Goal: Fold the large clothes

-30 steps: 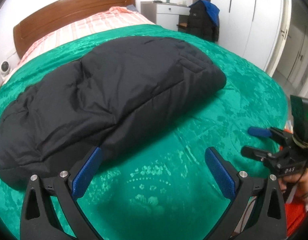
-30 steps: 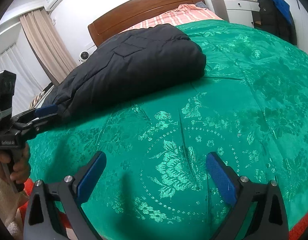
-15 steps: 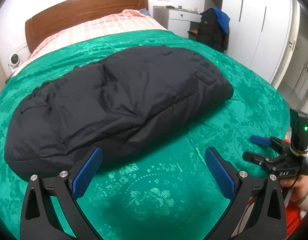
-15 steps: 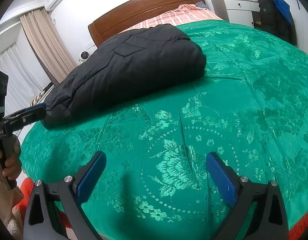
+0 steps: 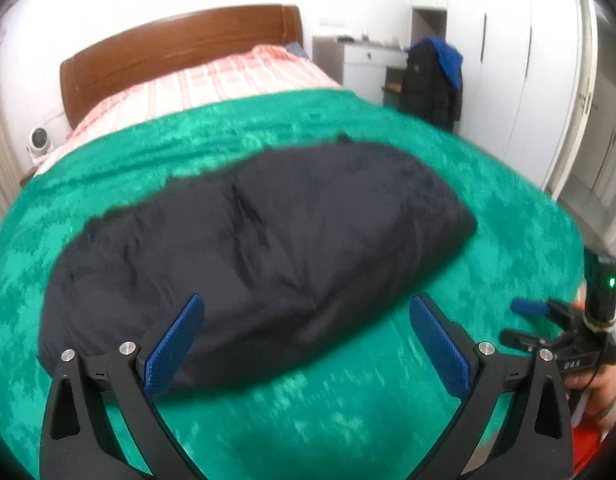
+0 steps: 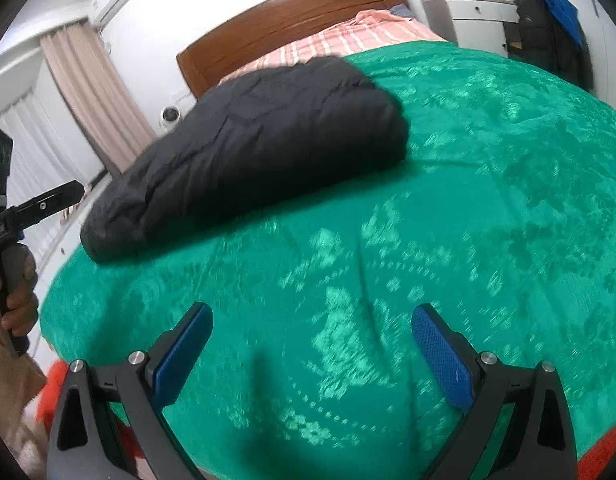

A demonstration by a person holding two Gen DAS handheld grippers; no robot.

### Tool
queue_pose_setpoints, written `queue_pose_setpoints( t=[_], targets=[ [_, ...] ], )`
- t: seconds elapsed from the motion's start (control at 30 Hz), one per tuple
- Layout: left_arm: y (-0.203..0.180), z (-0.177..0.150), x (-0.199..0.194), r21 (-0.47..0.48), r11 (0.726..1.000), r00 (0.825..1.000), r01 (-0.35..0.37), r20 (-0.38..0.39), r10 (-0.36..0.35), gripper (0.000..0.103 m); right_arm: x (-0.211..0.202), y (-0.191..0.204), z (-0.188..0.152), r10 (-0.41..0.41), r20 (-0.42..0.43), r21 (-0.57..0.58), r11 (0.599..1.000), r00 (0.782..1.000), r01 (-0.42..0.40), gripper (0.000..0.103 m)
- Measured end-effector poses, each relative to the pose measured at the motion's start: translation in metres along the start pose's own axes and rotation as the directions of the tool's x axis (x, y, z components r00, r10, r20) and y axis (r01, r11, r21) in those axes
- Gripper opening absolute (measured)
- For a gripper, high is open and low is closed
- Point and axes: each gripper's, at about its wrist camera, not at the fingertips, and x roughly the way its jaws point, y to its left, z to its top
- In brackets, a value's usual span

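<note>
A wide bed covered by a green bedspread (image 6: 488,220) offers open, flat room across its near half and whole right side, with nothing lying there. The one obstacle on it is a bulky folded black jacket (image 5: 259,248), a long mound lying across the left and middle (its surface puffy and uneven). Bare bedspread runs all around the mound, including a strip between it and the pink striped bedding (image 5: 211,84) by the wooden headboard (image 5: 175,44). Both grippers hang above the bed's near edge, jaws spread wide, touching nothing.
</note>
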Motion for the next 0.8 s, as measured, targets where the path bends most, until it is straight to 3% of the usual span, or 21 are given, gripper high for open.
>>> queue_pose_setpoints(
  t=[0.13,0.23,0.3,0.37,0.4,0.47,0.6,0.63,0.67,0.7,0.73,0.8],
  targets=[
    [0.042,0.033,0.004,-0.151,0.988,0.998,0.002,0.058,0.007,0.102,-0.004,-0.022,0.031,0.007,0.047,0.1,0.995,0.999,-0.012,0.099],
    [0.069,0.053,0.03,-0.231,0.972,0.998,-0.048,0.015,0.053,0.102,0.006,-0.034,0.06,0.092,0.058,0.184,0.978,0.994,-0.101,0.099],
    [0.075,0.06,0.063,-0.165,0.975,0.987,-0.152,-0.08,0.14,0.101,0.026,-0.042,0.078,0.168,0.03,0.254,0.952,0.985,-0.171,0.099],
    [0.08,0.056,0.093,-0.092,0.958,0.956,-0.27,-0.142,0.256,0.096,0.05,-0.049,0.092,0.244,0.022,0.326,0.915,0.969,-0.238,0.1],
    [0.085,0.051,0.104,-0.089,0.953,0.946,-0.289,-0.178,0.27,0.091,0.067,-0.052,0.101,0.299,0.011,0.366,0.887,0.954,-0.282,0.101],
    [0.089,0.038,0.125,-0.104,0.958,0.94,-0.268,-0.246,0.236,0.089,0.095,-0.056,0.109,0.327,-0.026,0.423,0.86,0.945,-0.286,0.102],
    [0.07,0.024,0.141,0.006,0.951,0.929,-0.31,-0.208,0.305,0.093,0.135,-0.056,0.123,0.334,-0.026,0.501,0.82,0.942,-0.277,0.103],
    [0.07,0.024,0.142,0.015,0.95,0.929,-0.312,-0.205,0.308,0.094,0.138,-0.052,0.127,0.343,-0.023,0.498,0.818,0.939,-0.287,0.095],
    [0.071,0.025,0.144,0.013,0.95,0.929,-0.313,-0.206,0.308,0.094,0.138,-0.046,0.133,0.34,-0.027,0.489,0.825,0.94,-0.285,0.066],
    [0.074,0.026,0.144,0.003,0.952,0.931,-0.307,-0.207,0.301,0.094,0.133,-0.037,0.141,0.31,-0.029,0.451,0.852,0.95,-0.265,0.052],
    [0.08,0.027,0.144,-0.013,0.956,0.934,-0.294,-0.217,0.285,0.094,0.121,-0.018,0.152,0.247,-0.028,0.363,0.905,0.969,-0.22,0.039],
    [0.092,0.029,0.14,-0.044,0.964,0.939,-0.261,-0.243,0.243,0.094,0.095,0.031,0.171,0.134,-0.003,0.128,0.983,0.991,-0.133,0.034]
  ],
)
